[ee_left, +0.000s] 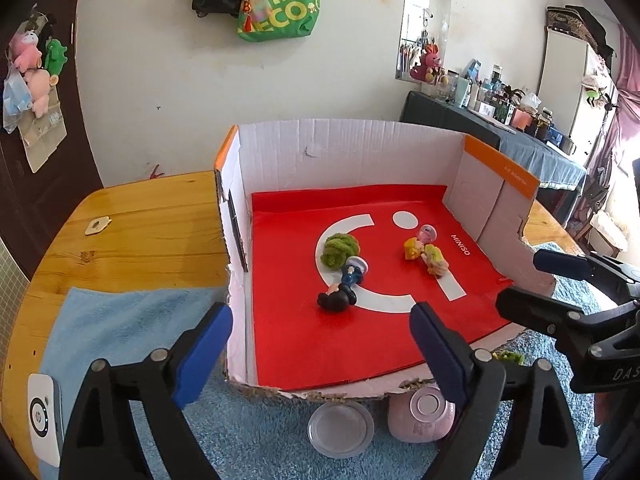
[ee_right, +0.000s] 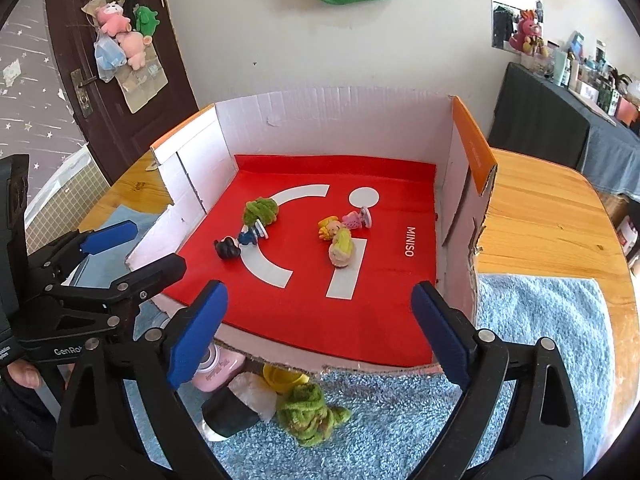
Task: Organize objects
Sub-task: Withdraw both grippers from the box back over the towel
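Inside the cardboard box [ee_right: 340,120], toys [ee_right: 340,240] lie beyond both grippers' wide, empty jaws.

My wooden table [ee_right: 532,200] carries a blue towel [ee_right: 532,320], the open cardboard box [ee_right: 320,116], and a small white device [ee_left: 42,420] at its left edge.

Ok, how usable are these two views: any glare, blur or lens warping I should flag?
Left wrist view: sharp at the red mat, strong fisheye bending of the cardboard box walls, window glare blown out at the right edge. Right wrist view: also sharp, evenly lit, soft shadows under the figurines, dark vignette in the corners.
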Demonstrator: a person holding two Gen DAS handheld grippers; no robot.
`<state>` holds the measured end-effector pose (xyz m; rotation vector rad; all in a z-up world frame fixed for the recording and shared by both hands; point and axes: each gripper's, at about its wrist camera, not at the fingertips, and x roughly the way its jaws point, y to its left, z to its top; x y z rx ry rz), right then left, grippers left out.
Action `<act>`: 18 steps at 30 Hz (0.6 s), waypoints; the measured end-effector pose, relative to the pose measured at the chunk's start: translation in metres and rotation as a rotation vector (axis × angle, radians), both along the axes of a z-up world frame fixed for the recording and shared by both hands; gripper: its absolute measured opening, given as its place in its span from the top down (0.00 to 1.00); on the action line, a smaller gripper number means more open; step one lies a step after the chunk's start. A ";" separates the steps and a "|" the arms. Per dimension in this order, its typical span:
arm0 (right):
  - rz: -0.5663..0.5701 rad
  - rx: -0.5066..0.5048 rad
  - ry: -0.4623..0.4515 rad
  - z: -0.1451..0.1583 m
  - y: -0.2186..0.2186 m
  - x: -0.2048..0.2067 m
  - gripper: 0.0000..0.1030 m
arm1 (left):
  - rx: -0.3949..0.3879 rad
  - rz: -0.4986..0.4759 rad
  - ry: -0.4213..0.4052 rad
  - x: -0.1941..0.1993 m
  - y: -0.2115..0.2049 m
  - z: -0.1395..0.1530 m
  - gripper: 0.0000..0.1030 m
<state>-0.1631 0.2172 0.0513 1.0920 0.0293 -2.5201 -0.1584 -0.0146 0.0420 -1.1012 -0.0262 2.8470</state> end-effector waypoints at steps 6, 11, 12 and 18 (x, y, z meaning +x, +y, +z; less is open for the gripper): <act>-0.003 -0.008 0.009 0.001 0.001 0.008 0.06 | 0.005 -0.001 0.006 0.006 -0.001 0.001 0.05; 0.000 -0.022 0.013 0.001 0.001 0.014 0.03 | 0.003 0.000 0.005 0.009 -0.001 0.000 0.03; 0.001 -0.027 0.014 0.002 0.001 0.016 0.02 | 0.003 0.002 0.007 0.010 -0.001 0.001 0.02; 0.004 -0.030 0.016 0.002 0.001 0.024 0.02 | 0.009 0.005 0.013 0.016 -0.003 0.002 0.02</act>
